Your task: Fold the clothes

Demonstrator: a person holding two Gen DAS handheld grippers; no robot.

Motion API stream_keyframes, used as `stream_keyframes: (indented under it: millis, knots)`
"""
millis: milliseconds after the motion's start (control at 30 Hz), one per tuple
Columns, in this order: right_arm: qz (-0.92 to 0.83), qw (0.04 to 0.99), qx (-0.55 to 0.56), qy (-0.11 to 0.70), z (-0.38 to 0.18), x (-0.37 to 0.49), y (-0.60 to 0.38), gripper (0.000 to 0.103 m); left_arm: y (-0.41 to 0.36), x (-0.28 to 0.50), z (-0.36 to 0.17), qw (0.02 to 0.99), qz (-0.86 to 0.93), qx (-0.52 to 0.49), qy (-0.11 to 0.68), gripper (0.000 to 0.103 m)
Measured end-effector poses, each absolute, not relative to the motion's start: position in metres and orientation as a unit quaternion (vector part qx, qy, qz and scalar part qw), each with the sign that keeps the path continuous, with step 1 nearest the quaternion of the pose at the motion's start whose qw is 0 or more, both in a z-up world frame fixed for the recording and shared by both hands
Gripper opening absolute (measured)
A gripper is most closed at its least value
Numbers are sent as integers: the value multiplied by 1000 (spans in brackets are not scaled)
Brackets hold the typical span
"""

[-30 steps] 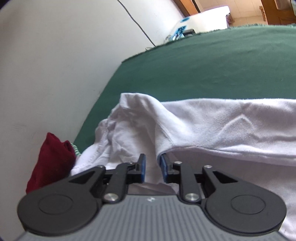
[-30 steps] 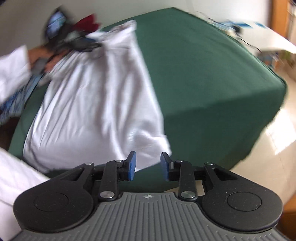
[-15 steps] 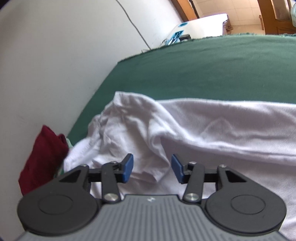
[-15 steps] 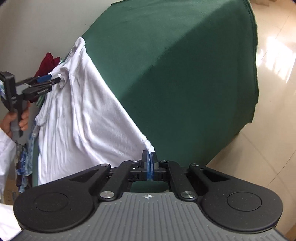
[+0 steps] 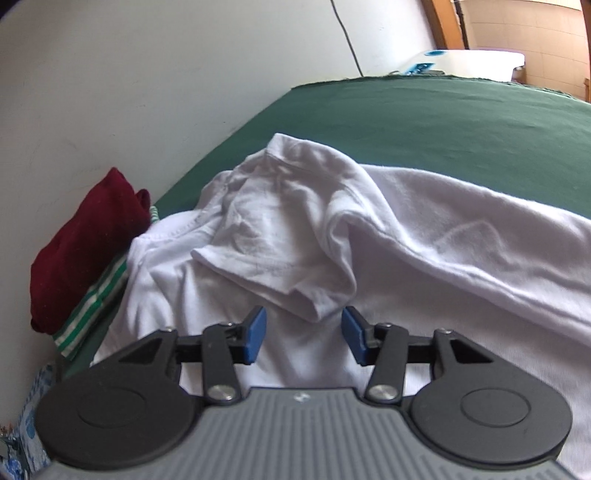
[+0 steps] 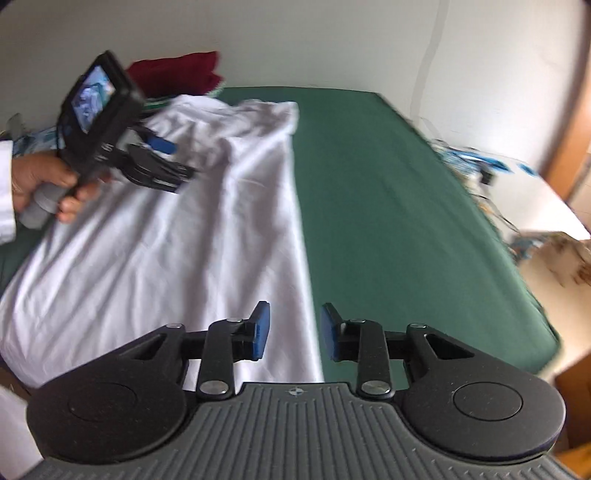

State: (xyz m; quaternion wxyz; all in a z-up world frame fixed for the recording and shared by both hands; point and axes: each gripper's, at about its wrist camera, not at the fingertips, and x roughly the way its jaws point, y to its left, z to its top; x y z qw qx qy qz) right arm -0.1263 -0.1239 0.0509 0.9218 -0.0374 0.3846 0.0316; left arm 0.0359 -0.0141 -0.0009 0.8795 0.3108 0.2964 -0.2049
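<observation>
A white shirt lies on the green-covered table, its collar end bunched up. Its short sleeve lies folded over, the cuff just ahead of my left gripper. That gripper is open and its pads touch nothing. In the right wrist view the shirt stretches away as a long strip. My right gripper hovers over the shirt's right edge with its jaws opening and nothing pressed between them. A hand holds the left gripper over the collar end.
A folded maroon garment and a green-and-white striped one are stacked against the wall left of the shirt. The bare green cloth runs to the right. Beyond the far table edge lies blue-and-white clutter. A cable hangs on the wall.
The left jaws opened wider and the sleeve now lies loose ahead of them. The right gripper was shut on the shirt's hem corner, swung across, and has let it go.
</observation>
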Motion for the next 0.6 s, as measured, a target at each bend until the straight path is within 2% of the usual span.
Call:
stream_keyframes:
  millis: [33, 100, 133, 267, 400, 467, 600]
  knots:
    - [47, 922, -45, 381, 49, -114, -118, 29, -18, 38, -2, 880, -201, 314, 293, 46]
    - [72, 920, -63, 380, 46, -97, -108, 29, -19, 44, -2, 882, -194, 310, 298, 26]
    - [85, 918, -71, 381, 44, -90, -107, 30, -19, 47, -1, 883, -192, 306, 302, 3]
    - [143, 910, -100, 375, 44, -61, -111, 30, -4, 50, 9, 894, -140, 319, 282, 3]
    - [205, 902, -109, 363, 56, -22, -130, 34, 11, 56, 7, 879, -107, 327, 330, 3]
    - [229, 899, -102, 360, 66, 17, -142, 34, 11, 51, 9, 881, -101, 310, 343, 13]
    - [283, 883, -56, 370, 83, 122, -145, 34, 2, 40, 21, 898, -98, 232, 361, 16]
